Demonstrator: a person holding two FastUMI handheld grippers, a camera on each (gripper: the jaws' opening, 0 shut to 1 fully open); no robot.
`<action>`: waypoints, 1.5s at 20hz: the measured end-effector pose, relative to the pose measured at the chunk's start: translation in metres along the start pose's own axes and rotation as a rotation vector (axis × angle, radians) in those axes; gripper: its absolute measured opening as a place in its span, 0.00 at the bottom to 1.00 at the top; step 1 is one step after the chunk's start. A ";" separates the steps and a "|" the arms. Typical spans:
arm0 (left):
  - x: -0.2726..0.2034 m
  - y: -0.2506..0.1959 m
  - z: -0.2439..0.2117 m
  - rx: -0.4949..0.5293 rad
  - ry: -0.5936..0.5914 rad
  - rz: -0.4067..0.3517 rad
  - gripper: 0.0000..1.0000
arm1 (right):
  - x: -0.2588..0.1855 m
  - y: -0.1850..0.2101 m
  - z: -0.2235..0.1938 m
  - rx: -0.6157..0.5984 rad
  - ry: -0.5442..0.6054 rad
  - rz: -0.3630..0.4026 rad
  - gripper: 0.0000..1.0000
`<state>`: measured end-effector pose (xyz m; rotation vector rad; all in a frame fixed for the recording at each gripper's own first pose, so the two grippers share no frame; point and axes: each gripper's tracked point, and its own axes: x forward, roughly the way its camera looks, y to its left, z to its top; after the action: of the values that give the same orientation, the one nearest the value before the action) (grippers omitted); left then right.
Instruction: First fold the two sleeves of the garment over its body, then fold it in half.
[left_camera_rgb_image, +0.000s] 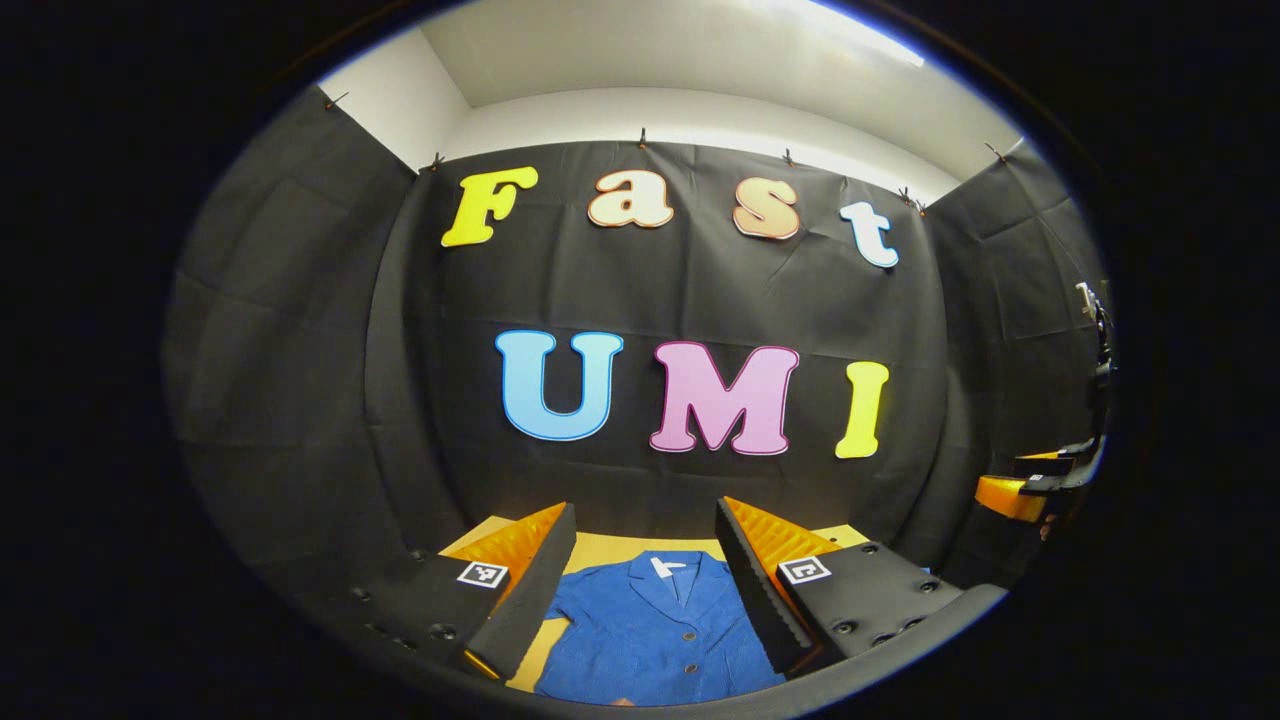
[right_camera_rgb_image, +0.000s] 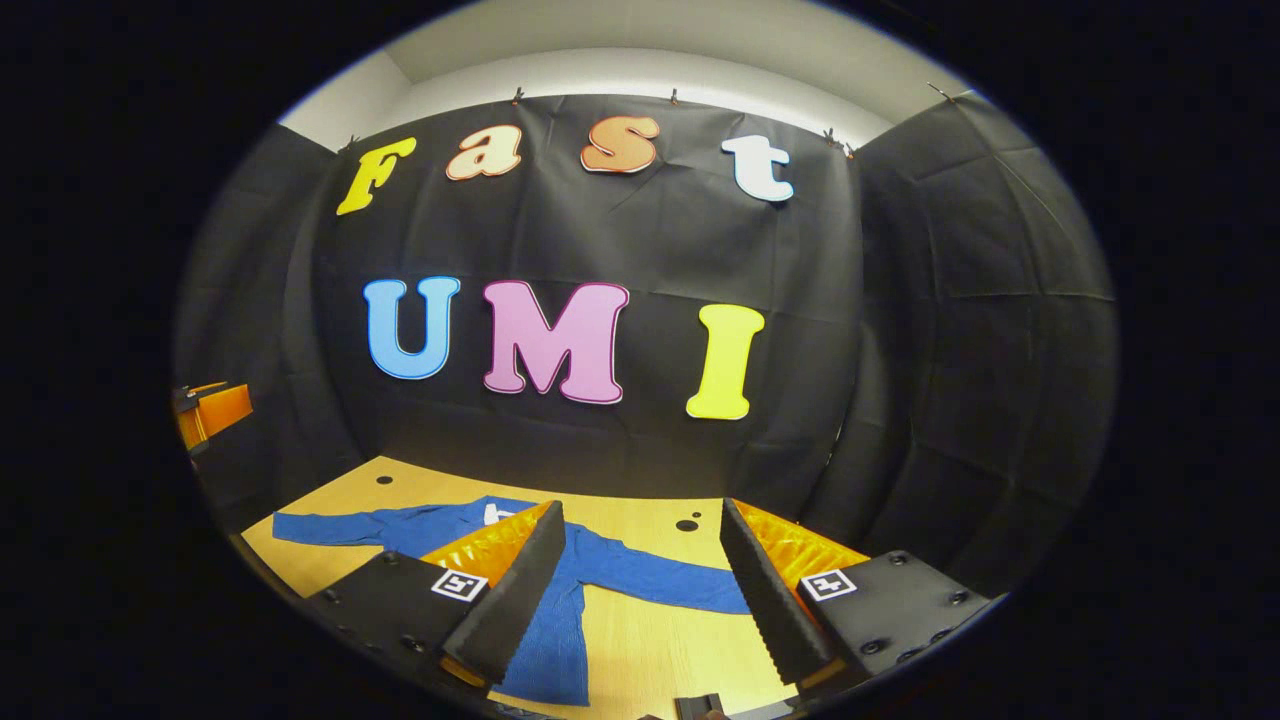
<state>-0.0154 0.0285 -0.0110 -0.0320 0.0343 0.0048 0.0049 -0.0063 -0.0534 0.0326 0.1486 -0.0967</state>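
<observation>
Shirt (right_camera_rgb_image: 560, 600) first: it lies flat on the wooden table (right_camera_rgb_image: 660, 640), blue, buttoned down the front, collar toward the back wall and both sleeves spread wide to either side. In my left gripper view the collar and button row sit right between my fingers, so my left claw (left_camera_rgb_image: 645, 590) hangs above the middle of the body; its jaws stand wide apart and hold nothing. My right claw (right_camera_rgb_image: 640, 600) is just as wide open and just as empty, hovering over the bare wood beside the shirt, with one sleeve (right_camera_rgb_image: 660, 575) running across the gap between its fingers. Nothing is folded yet, so I judge the step in hand to be the first sleeve. To do it well I think I should come down near the cuff end of that sleeve rather than its middle, pinch only the sleeve's own layer and not scrape the table, then lift just enough to clear the cloth and carry it in an arc across the chest so it lands straight and flat. The far sleeve (right_camera_rgb_image: 330, 528) reaches well out the other way, and my left claw would need to shift outward from the buttons to reach it. The fabric looks thin and limp, so a slow carry should keep it from bunching.
</observation>
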 end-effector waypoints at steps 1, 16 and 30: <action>0.000 0.001 -0.001 -0.004 0.004 0.001 0.81 | 0.002 -0.003 0.002 -0.005 -0.006 -0.003 0.95; 0.057 -0.056 -0.056 -0.043 0.155 -0.022 0.83 | 0.100 -0.156 -0.197 0.034 0.440 -0.072 0.98; 0.129 -0.135 -0.075 0.057 0.220 0.165 0.81 | 0.206 -0.246 -0.416 0.410 0.923 -0.154 0.95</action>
<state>0.1120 -0.1084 -0.0856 0.0280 0.2565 0.1649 0.1225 -0.2536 -0.5014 0.4788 1.0530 -0.2606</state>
